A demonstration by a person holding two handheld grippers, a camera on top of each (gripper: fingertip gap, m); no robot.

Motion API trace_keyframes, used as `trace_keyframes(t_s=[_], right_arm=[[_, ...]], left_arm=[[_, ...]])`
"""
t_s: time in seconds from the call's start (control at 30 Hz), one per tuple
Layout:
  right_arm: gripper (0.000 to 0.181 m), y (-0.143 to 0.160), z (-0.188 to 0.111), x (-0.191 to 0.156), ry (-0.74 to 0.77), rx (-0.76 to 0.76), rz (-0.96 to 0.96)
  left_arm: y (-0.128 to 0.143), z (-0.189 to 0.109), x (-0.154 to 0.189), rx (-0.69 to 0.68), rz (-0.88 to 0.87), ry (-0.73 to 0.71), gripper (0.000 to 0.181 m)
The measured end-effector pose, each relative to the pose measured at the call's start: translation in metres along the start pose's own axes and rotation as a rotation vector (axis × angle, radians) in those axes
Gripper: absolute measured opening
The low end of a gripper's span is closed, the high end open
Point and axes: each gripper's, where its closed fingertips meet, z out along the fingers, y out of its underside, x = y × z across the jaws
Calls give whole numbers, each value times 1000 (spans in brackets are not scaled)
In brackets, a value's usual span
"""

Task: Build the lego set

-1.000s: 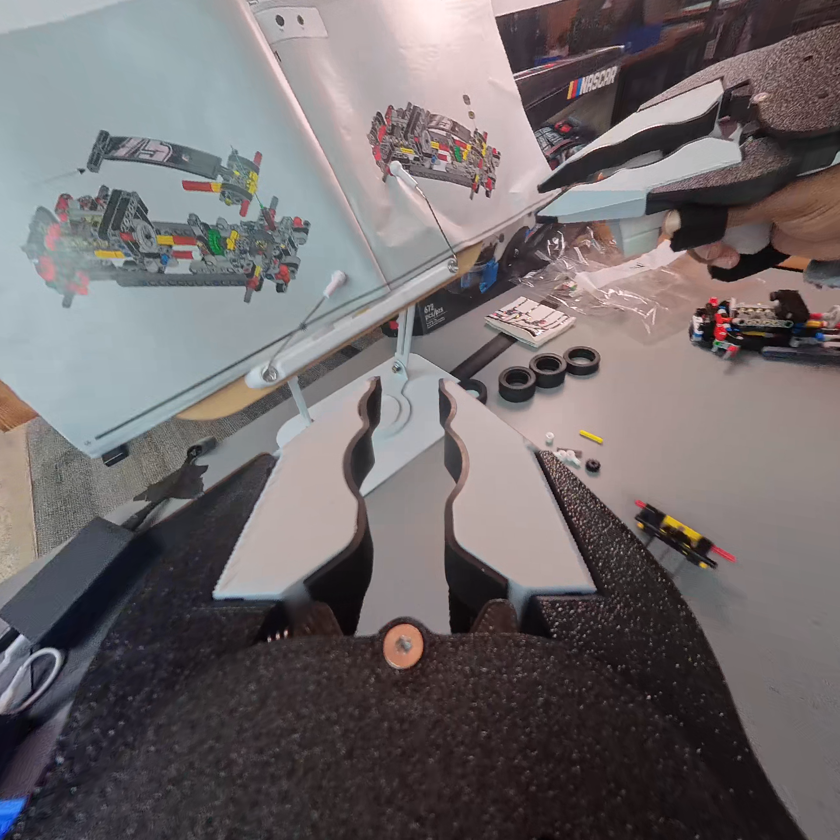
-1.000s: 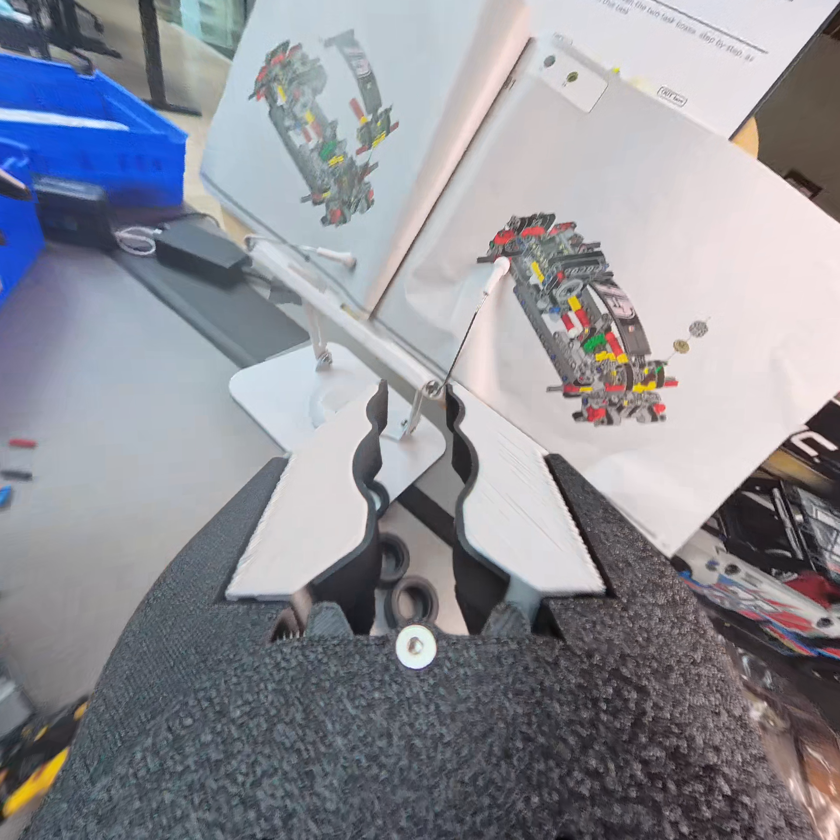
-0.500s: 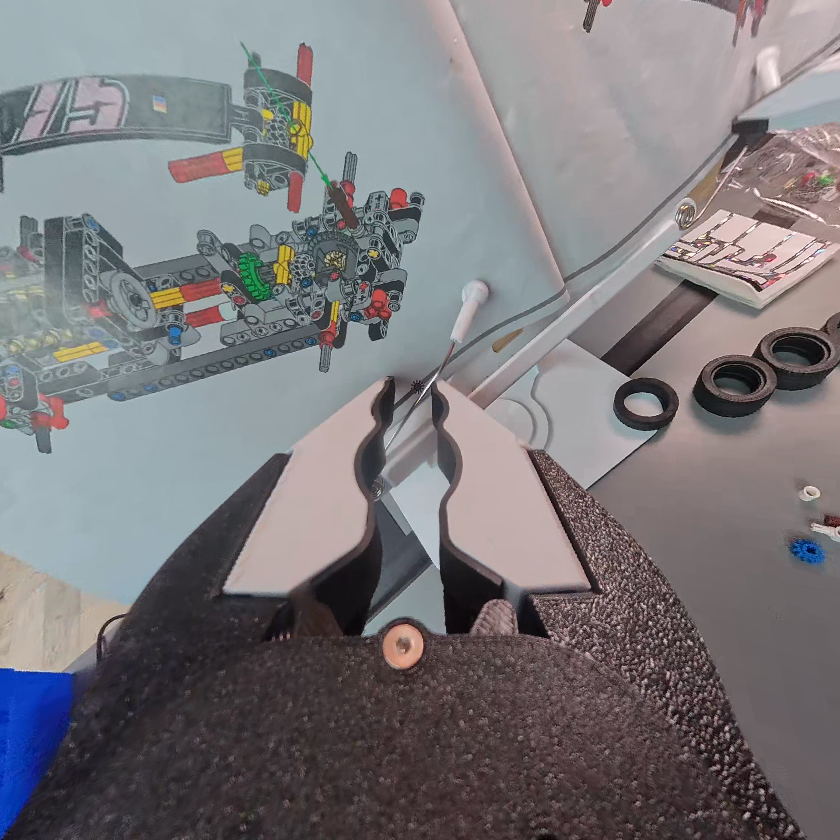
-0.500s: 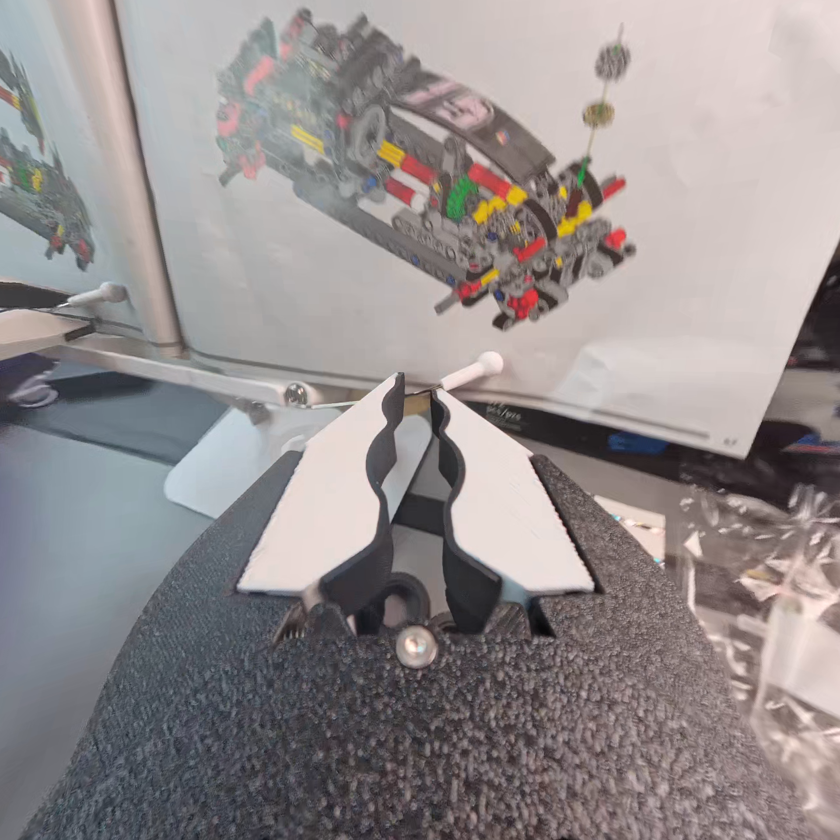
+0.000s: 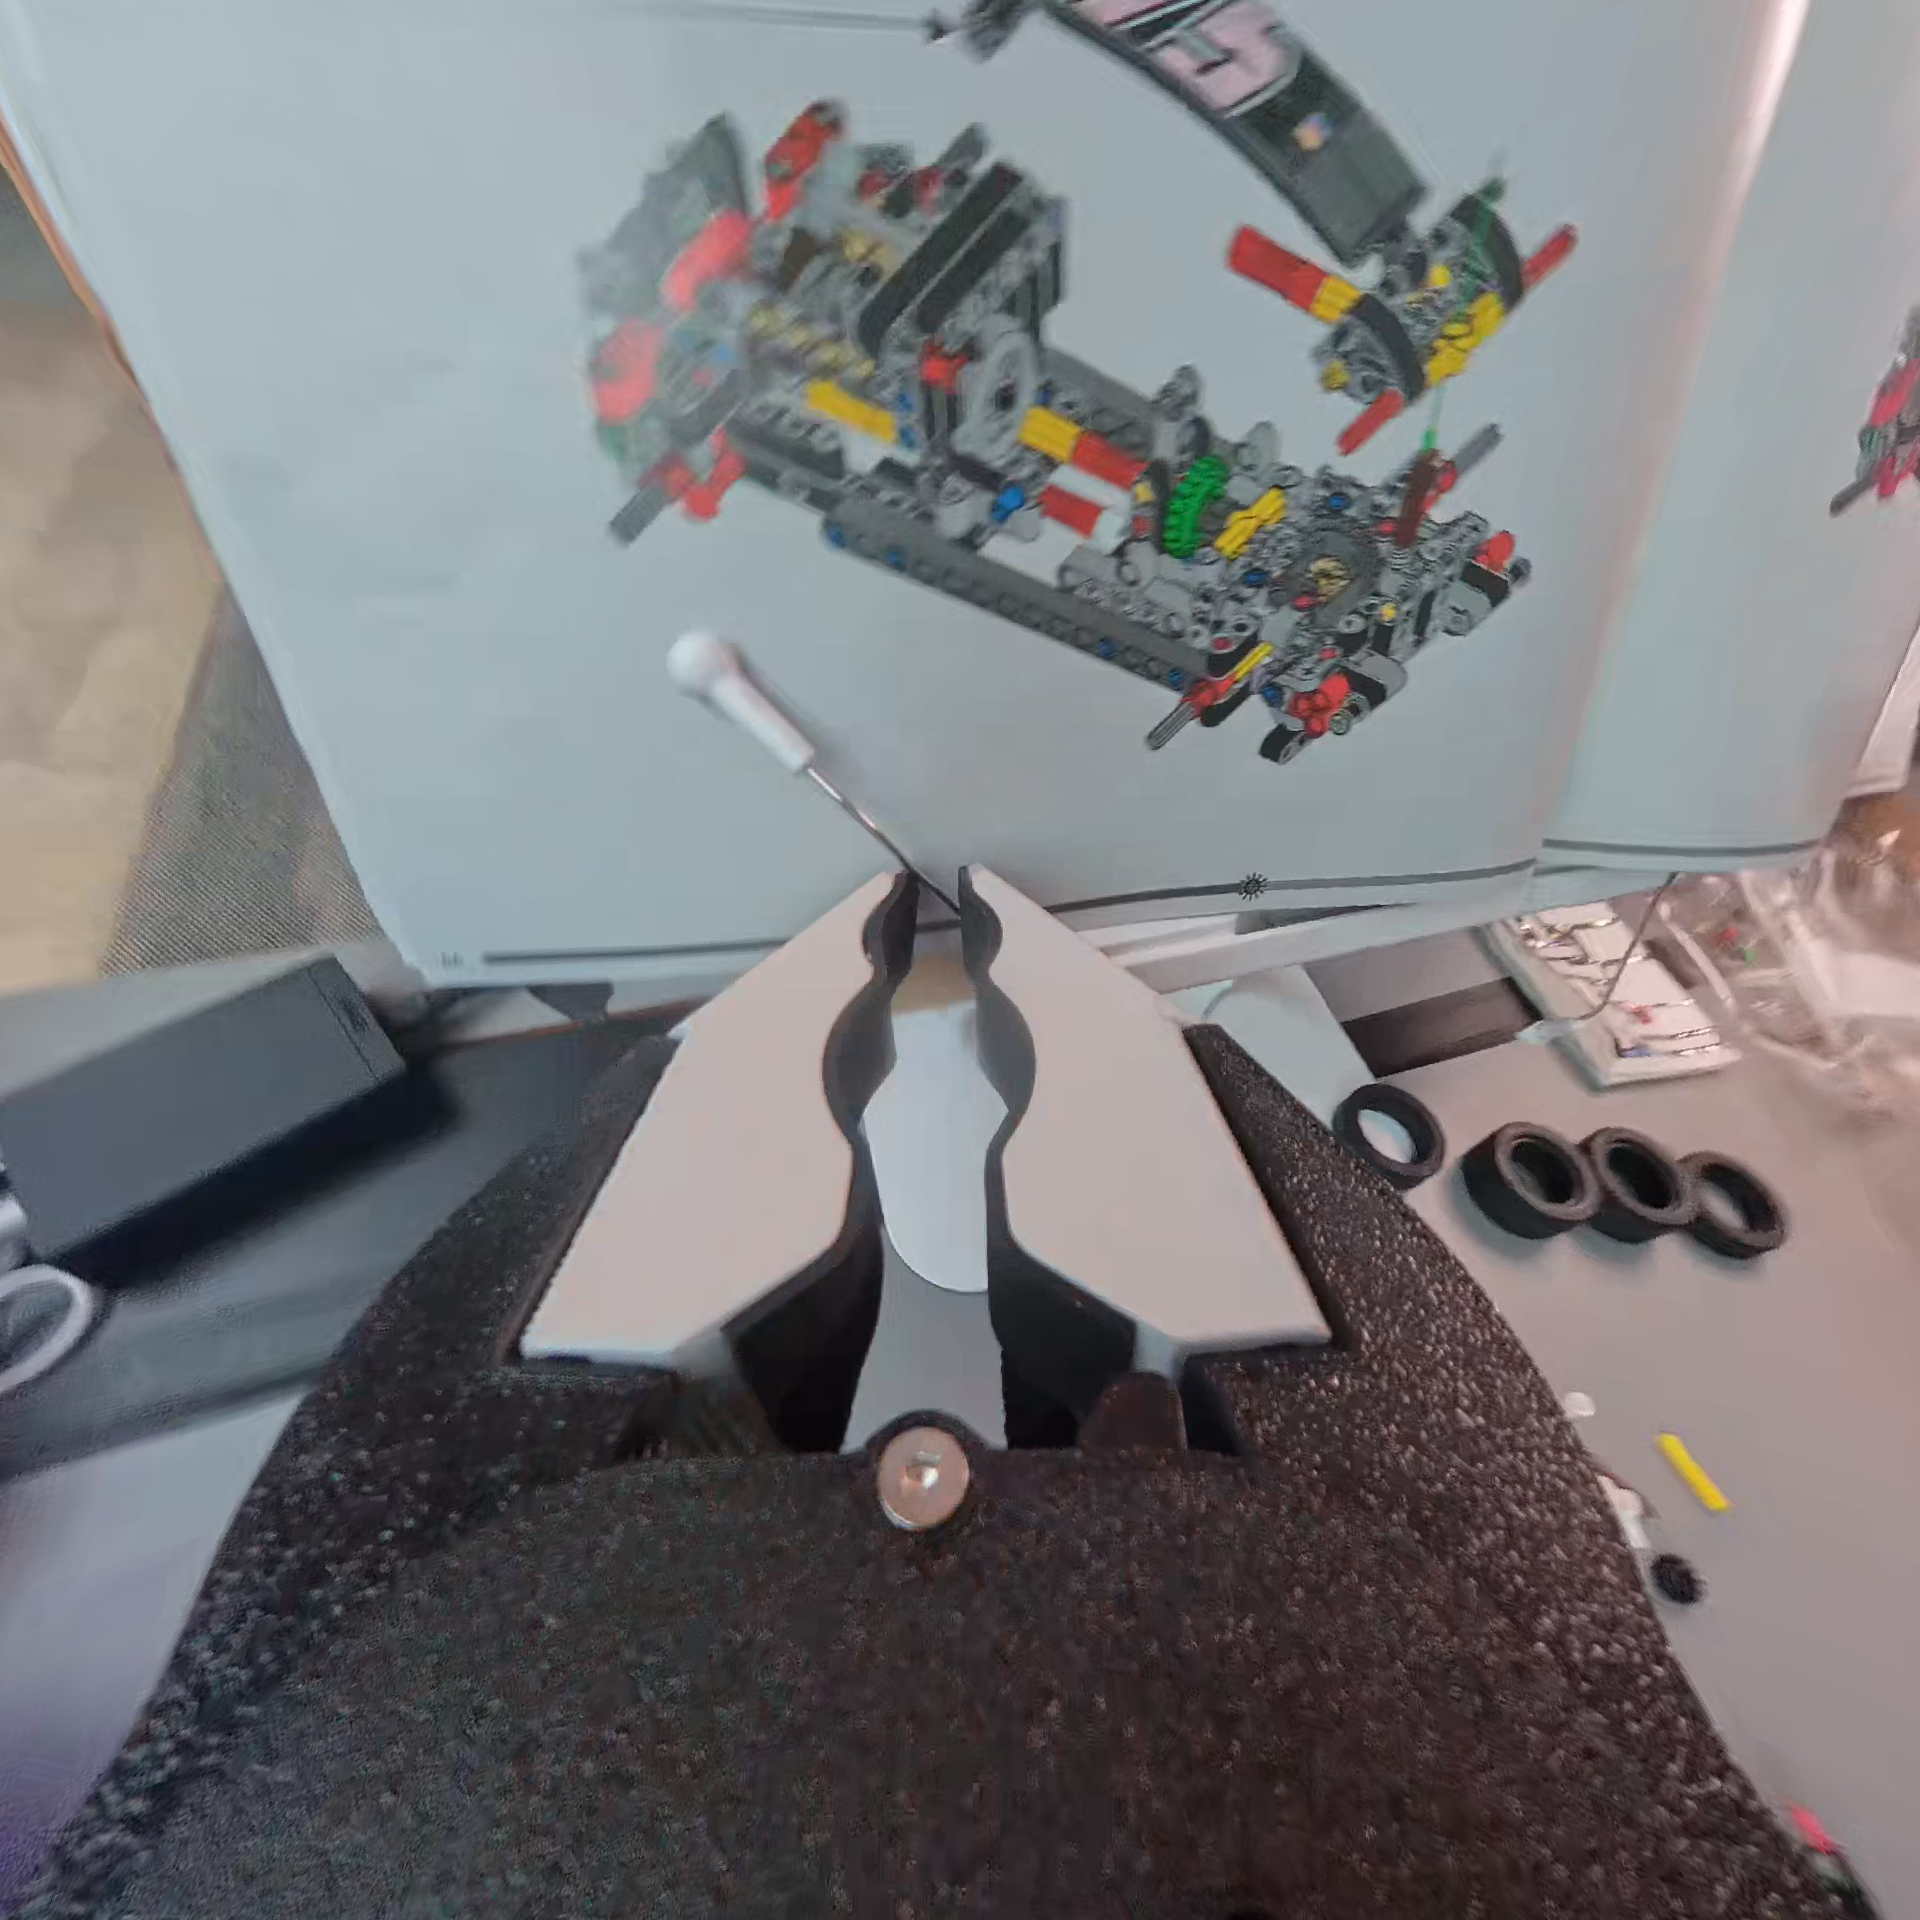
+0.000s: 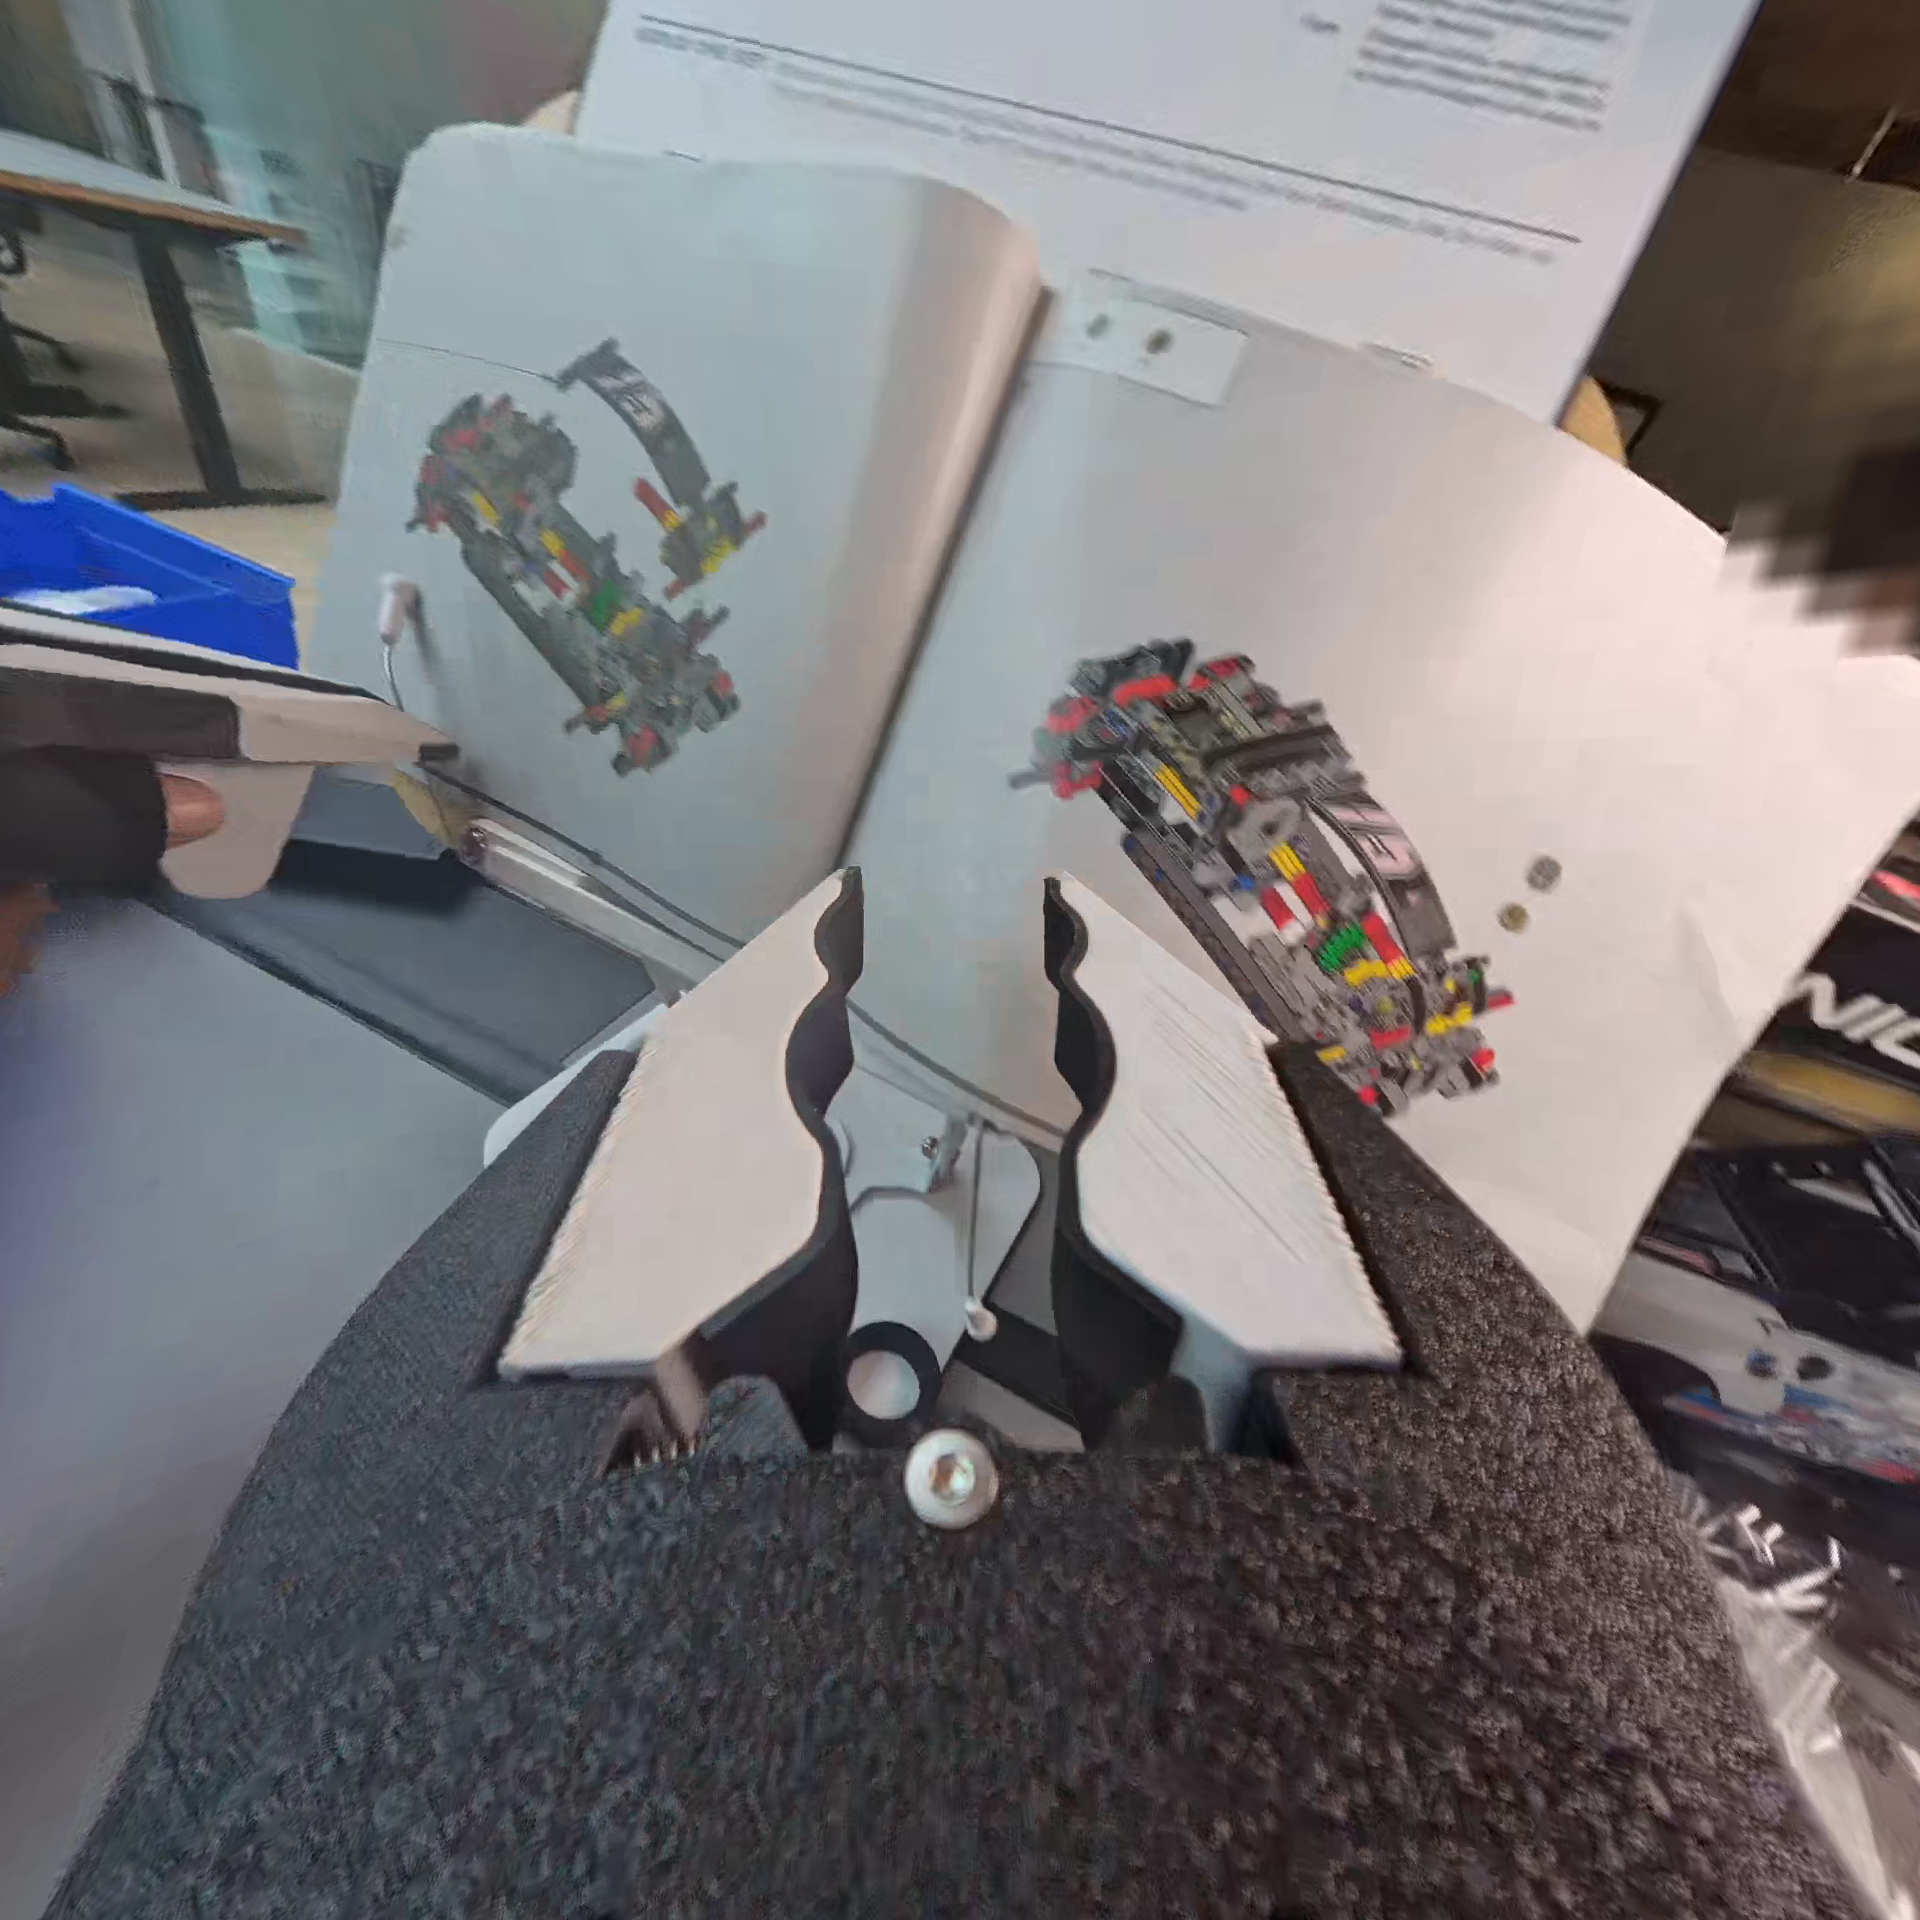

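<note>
The left hand-held gripper (image 5: 932,894) pinches the wire page-holder arm (image 5: 764,717) of the book stand, against the open instruction booklet (image 5: 935,312). Four black tyres (image 5: 1621,1195) lie on the desk (image 5: 1662,1351) to the right. The right hand-held gripper (image 6: 951,904) hangs open before the right page.

The instruction booklet (image 5: 520,520) pages are pale grey-white, printed centre frame with a grey, black, red, yellow and green model diagram. Four tyres (image 5: 1621,1195) at right are black. A bin (image 6: 135,592) at left is blue.
</note>
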Motion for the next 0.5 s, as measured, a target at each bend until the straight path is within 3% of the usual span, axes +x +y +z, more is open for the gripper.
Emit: trace_keyframes(t_s=[0.1,0.2,0.37,0.5], right_arm=[[44,-19,33,-36,-55,-29,-68],[59,-16,65,-42,0,-87,-140],[86,-24,92,-37,165,-29,-209],[85,-22,102,-33,276,-4,-294]], left_arm=[[9,-18,-25,46,-308,-2,10],[-3,-45,-48,148,-456,16,23],[-23,-67,-71,204,-316,-53,41],[-22,-57,-54,180,-209,-30,46]])
